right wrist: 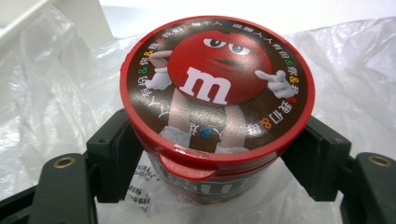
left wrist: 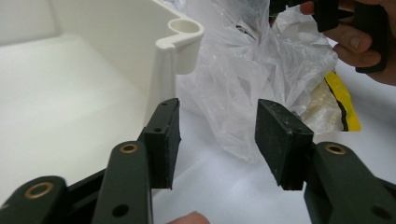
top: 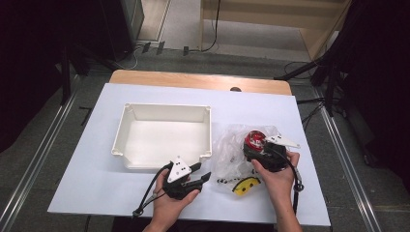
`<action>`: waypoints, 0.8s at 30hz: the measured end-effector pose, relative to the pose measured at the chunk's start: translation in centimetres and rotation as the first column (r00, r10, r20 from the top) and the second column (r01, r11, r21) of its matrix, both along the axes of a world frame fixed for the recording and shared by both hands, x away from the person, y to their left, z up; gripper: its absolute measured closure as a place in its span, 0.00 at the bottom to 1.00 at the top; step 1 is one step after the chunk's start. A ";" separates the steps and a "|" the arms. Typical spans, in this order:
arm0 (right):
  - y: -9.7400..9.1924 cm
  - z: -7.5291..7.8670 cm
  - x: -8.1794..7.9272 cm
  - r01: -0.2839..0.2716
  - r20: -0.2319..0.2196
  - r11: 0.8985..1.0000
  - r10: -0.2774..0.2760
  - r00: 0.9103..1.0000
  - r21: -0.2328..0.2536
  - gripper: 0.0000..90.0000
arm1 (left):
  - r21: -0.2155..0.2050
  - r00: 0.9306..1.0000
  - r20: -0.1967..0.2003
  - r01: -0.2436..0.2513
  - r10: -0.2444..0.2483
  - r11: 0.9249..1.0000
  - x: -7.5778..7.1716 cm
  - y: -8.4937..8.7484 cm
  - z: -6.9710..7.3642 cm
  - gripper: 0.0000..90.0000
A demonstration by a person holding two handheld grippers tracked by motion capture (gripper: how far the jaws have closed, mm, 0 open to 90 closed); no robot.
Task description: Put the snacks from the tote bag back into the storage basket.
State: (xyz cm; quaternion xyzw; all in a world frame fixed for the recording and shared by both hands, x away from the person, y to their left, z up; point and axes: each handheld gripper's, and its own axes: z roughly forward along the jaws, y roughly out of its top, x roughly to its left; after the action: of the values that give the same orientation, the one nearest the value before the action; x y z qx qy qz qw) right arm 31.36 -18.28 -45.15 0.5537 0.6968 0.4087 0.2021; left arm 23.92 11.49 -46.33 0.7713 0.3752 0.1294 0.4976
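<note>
A round red-lidded M&M's candy tub (right wrist: 217, 84) sits upright on a crumpled clear plastic bag (right wrist: 46, 93), and my right gripper (right wrist: 217, 163) is shut on its sides just below the lid. In the high view the tub (top: 253, 137) and right gripper (top: 255, 147) are at the right, on top of the bag (top: 232, 145). My left gripper (left wrist: 217, 135) stands open with nothing between its pads, pointing at the bag (left wrist: 243, 70) beside the corner of a white tray (left wrist: 184, 30). Seen from above, the left gripper (top: 203, 171) lies near the tray's front right corner.
The empty white tray (top: 164, 113) occupies the middle of the white table sheet (top: 96, 169). A yellow-and-black packet (top: 244, 186) lies under the bag's near edge and appears in the left gripper view as the packet (left wrist: 343, 100). Bare sheet lies left of the tray.
</note>
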 end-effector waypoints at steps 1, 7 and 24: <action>-0.1 0.1 -0.1 0.000 0.002 1.000 0.000 1.000 -0.001 0.29 | -0.010 1.000 -0.001 0.002 -0.002 1.000 0.0 0.3 0.0 0.55; -0.4 0.6 -0.3 0.002 0.012 1.000 -0.002 1.000 0.004 0.29 | -0.023 1.000 0.024 0.009 -0.008 1.000 -0.5 2.3 0.2 0.46; -0.1 1.6 -0.6 -0.005 0.025 1.000 0.005 1.000 -0.007 0.29 | -0.052 0.993 0.081 -0.082 0.086 0.995 0.2 9.8 1.4 0.19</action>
State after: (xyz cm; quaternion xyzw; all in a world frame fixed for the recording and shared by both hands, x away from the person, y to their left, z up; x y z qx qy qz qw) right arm 30.79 -18.34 -43.55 0.5461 0.6969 0.4139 0.2118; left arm 24.07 21.27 -44.97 0.7364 0.3895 0.1730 0.5254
